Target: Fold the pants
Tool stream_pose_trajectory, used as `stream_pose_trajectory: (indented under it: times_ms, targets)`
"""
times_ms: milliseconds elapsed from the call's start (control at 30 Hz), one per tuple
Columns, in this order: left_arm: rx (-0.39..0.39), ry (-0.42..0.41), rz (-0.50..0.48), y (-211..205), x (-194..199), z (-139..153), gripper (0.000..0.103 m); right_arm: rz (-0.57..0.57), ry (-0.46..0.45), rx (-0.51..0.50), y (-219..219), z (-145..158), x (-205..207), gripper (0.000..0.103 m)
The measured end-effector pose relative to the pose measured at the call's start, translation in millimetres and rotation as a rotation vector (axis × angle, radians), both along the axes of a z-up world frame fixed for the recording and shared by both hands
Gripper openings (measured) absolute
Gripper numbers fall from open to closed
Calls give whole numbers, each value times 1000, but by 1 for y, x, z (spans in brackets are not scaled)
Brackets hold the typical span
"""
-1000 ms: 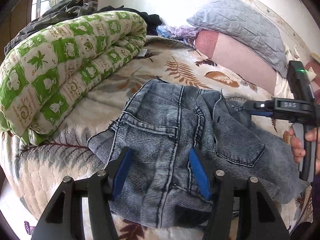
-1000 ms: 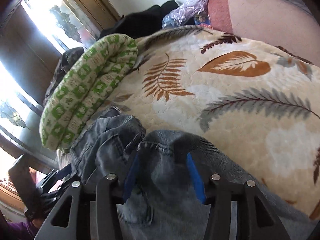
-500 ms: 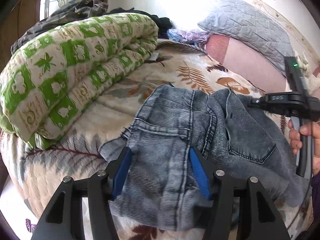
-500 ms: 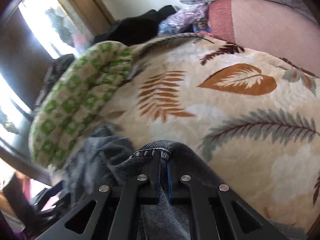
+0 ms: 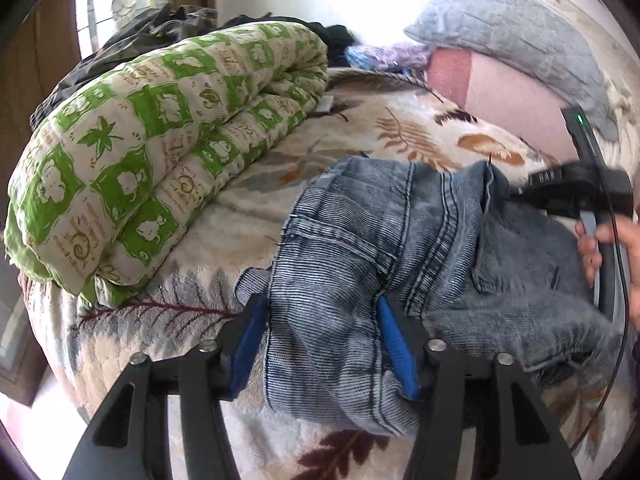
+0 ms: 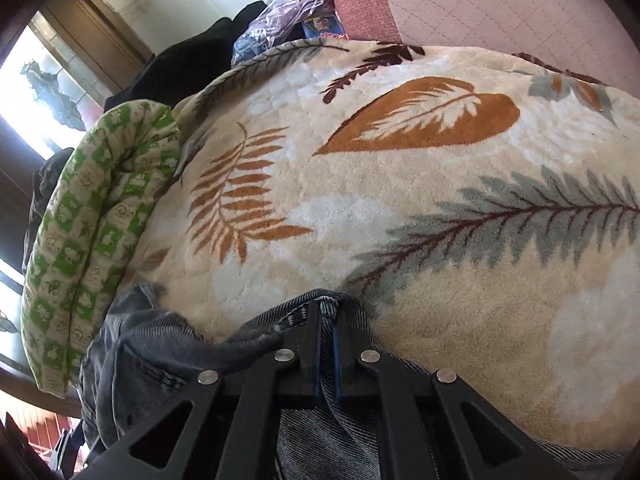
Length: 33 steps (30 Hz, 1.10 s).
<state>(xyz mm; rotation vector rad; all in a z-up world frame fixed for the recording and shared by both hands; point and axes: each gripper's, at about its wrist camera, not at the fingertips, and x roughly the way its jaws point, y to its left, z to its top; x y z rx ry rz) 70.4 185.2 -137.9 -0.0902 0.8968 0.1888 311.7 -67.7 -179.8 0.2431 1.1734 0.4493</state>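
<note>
Blue-grey denim pants [image 5: 400, 248] lie bunched on a leaf-patterned blanket on the bed. My left gripper [image 5: 320, 332] is open, its blue pads on either side of a ridge of denim at the near edge. My right gripper [image 6: 327, 320] is shut on the pants [image 6: 256, 332] at their waistband edge. The right gripper also shows in the left wrist view [image 5: 520, 196] at the right, held by a hand, pinching the far right part of the pants.
A rolled green-and-cream quilt [image 5: 152, 152] lies along the left of the bed. A grey pillow [image 5: 516, 28] and a pink cushion [image 5: 508, 92] sit at the head. Dark clothes [image 6: 192, 64] are piled at the far side. The leaf blanket [image 6: 400, 200] stretches ahead of the right gripper.
The right gripper has closed on the waistband edge and pulled it. The left gripper has moved in over the denim, still open.
</note>
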Motion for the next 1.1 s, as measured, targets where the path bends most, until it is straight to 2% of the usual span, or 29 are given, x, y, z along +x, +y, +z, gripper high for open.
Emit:
stream_pose_trajectory:
  times_ms: [200, 300, 333, 400, 433, 467, 533, 600, 667, 733, 800, 867, 967, 1033, 1100]
  targets:
    - [42, 47, -61, 2, -1, -8, 59, -16, 14, 40, -4, -5, 1, 5]
    - [0, 36, -41, 6, -2, -5, 59, -26, 44, 59, -6, -5, 2, 5]
    - [-27, 29, -29, 10, -3, -3, 59, -29, 60, 75, -8, -3, 0, 10]
    - [-69, -17, -6, 16, -10, 6, 59, -35, 45, 68, -14, 7, -5, 24]
    - [-59, -69, -1, 15, -17, 15, 59, -31, 16, 74, -21, 18, -11, 34]
    - [-37, -112, -7, 12, -21, 22, 59, -27, -6, 80, -26, 26, -15, 40]
    - [13, -226, -50, -4, -32, 40, 59, -27, -49, 81, -43, 47, -26, 45]
    - [-10, -301, -120, -20, -37, 52, 59, -16, -58, 85, -57, 60, -35, 46]
    - [-40, -326, -194, -40, -37, 58, 60, 12, -60, 88, -65, 69, -46, 46]
    - [-60, -302, -272, -65, -29, 56, 62, 56, -35, 97, -63, 69, -60, 46]
    - [-117, -235, -335, -84, -17, 46, 63, 77, -8, 67, -56, 61, -71, 46]
    - [-157, -138, -373, -98, -4, 28, 63, 78, 12, 41, -49, 50, -77, 46]
    - [-155, 74, -400, -109, 8, -12, 63, 25, 65, -37, -47, 22, -79, 46]
    - [-131, 73, -446, -112, 1, -12, 63, -14, 67, -68, -55, 11, -82, 41]
    - [-161, 53, -486, -111, -5, -4, 63, -36, 59, -40, -61, 13, -86, 41]
